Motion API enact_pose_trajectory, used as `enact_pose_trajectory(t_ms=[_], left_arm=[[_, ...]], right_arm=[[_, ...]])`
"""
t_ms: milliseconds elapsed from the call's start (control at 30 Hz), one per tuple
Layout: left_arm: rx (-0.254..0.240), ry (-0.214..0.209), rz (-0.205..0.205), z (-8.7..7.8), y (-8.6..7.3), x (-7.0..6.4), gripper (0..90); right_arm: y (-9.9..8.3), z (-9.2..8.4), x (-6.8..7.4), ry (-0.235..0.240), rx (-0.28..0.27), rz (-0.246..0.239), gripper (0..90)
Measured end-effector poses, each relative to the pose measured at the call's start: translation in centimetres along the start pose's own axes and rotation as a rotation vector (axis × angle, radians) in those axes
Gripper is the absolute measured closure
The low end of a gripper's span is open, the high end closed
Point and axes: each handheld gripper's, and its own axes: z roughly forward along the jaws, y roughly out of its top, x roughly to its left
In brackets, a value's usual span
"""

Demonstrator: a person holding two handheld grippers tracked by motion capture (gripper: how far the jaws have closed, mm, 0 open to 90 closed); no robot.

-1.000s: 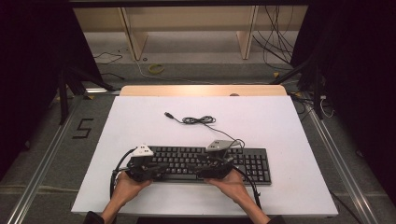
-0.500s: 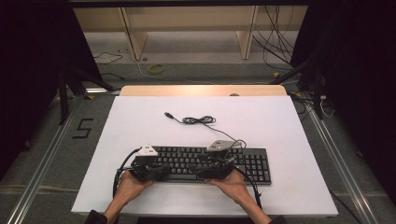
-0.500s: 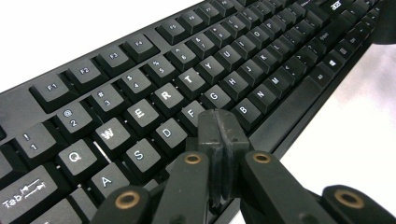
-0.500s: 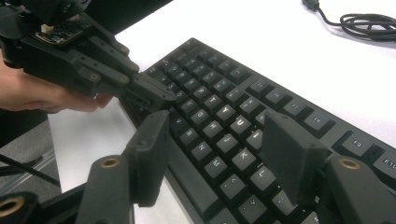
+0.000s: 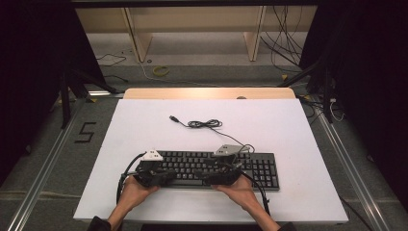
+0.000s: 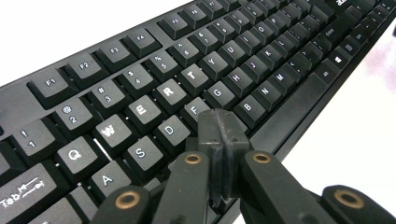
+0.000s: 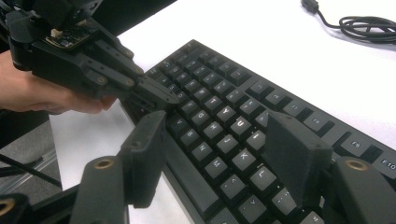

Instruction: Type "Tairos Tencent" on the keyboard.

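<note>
A black keyboard (image 5: 260, 168) lies near the front of the white table (image 5: 288, 125). Its coiled USB cable (image 5: 204, 124) lies loose behind it, and the cable (image 7: 369, 23) shows again at the top right of the right gripper view. My left gripper (image 5: 169, 175) is shut with nothing in it. Its tip (image 6: 219, 122) rests low over the letter keys (image 6: 261, 51) near F and G. My right gripper (image 5: 208, 177) faces it from the right, and its jaws have just been opening. In its own view this gripper (image 7: 217, 128) stands open above the keys (image 7: 210, 79), gripping nothing. The left gripper's tip (image 7: 156, 95) shows close by.
Both hands rest at the keyboard's front edge, and a black cable (image 5: 120, 180) loops off the left gripper. Bare white table surface spreads behind and beside the keyboard. Beyond the table stand wooden shelf legs (image 5: 134, 33) and floor cables (image 5: 161, 71).
</note>
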Motion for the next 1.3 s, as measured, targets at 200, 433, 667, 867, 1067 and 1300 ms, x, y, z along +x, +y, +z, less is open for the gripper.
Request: enact_pose_trajectory(t_ms=[200,433,667,867,1067,1300], left_arm=[[0.007,-0.007,0.003,0.3,-0.1,-0.1,89.7],[0.001,0.008,0.000,0.2,0.0,-0.2,89.4],[-0.049,-0.003,-0.007,-0.6,0.3,-0.2,87.9],[-0.083,-0.007,-0.013,-1.1,0.5,0.0,83.9],[-0.123,-0.010,-0.024,-1.3,0.6,0.2,72.6],[-0.146,0.008,-0.081,-1.6,0.8,0.8,48.9]], right_arm=[[-0.1,-0.2,0.0,-0.006,-0.007,-0.006,37.8],[-0.1,-0.3,0.0,-0.005,-0.010,-0.009,37.8],[0.0,-0.5,0.0,-0.002,-0.014,-0.006,37.9],[0.0,-0.5,0.0,-0.004,-0.016,-0.008,37.9],[0.0,-0.5,0.0,-0.003,-0.020,-0.005,37.8],[-0.1,-0.5,0.1,0.002,-0.021,-0.010,37.4]])
